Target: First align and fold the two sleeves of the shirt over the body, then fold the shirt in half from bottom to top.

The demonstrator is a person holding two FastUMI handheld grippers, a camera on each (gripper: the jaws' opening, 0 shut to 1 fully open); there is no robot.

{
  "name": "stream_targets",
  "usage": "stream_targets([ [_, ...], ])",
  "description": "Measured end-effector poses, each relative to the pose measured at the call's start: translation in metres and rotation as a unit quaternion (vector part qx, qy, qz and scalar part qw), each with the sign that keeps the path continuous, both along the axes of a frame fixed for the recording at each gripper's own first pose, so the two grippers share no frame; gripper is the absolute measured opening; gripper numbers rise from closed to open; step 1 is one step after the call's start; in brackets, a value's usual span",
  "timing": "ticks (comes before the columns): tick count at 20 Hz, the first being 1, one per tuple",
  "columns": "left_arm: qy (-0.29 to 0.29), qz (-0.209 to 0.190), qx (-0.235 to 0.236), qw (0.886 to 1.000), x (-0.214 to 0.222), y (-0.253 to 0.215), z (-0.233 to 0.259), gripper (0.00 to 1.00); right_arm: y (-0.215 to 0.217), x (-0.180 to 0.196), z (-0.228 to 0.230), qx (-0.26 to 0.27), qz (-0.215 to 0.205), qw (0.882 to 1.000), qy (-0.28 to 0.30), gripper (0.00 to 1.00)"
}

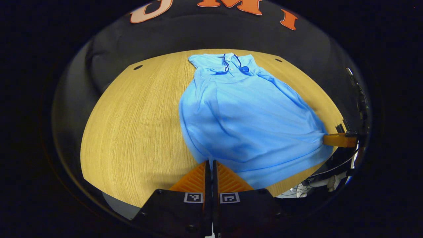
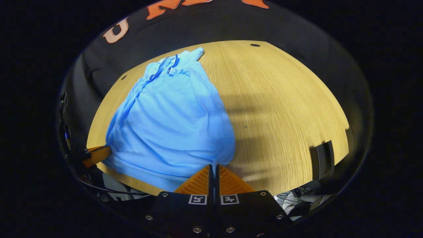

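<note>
A light blue polo shirt (image 1: 244,115) lies on the wooden table (image 1: 132,125), collar at the far side, both sleeves folded in over the body. Its bottom hem is lifted off the table at both near corners. My left gripper (image 1: 210,162) is shut on the shirt's near left hem corner. In the right gripper view, my right gripper (image 2: 213,167) is shut on the near right hem corner of the shirt (image 2: 172,125). The right gripper (image 1: 330,138) also appears at the right in the left gripper view, and the left gripper (image 2: 104,152) at the left in the right gripper view.
The table (image 2: 284,109) has bare wood left and right of the shirt. A dark bracket (image 2: 322,158) stands at the table's near right edge. Small dark holes (image 1: 137,67) mark the far corners. Cables (image 1: 307,186) lie below the near edge.
</note>
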State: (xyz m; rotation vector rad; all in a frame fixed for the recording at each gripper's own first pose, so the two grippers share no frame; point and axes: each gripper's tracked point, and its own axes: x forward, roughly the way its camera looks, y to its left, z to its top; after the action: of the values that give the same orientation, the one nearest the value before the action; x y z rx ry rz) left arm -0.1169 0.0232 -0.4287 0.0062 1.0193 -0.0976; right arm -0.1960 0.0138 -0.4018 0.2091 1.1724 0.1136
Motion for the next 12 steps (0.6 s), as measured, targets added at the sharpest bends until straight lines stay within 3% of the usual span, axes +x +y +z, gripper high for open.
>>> stream_targets([
  [12, -0.079, 0.012, -0.013, 0.997, 0.065, 0.0, 0.069, 0.05, -0.001, 0.08, 0.057, 0.031, -0.018, 0.996, -0.086, 0.01],
])
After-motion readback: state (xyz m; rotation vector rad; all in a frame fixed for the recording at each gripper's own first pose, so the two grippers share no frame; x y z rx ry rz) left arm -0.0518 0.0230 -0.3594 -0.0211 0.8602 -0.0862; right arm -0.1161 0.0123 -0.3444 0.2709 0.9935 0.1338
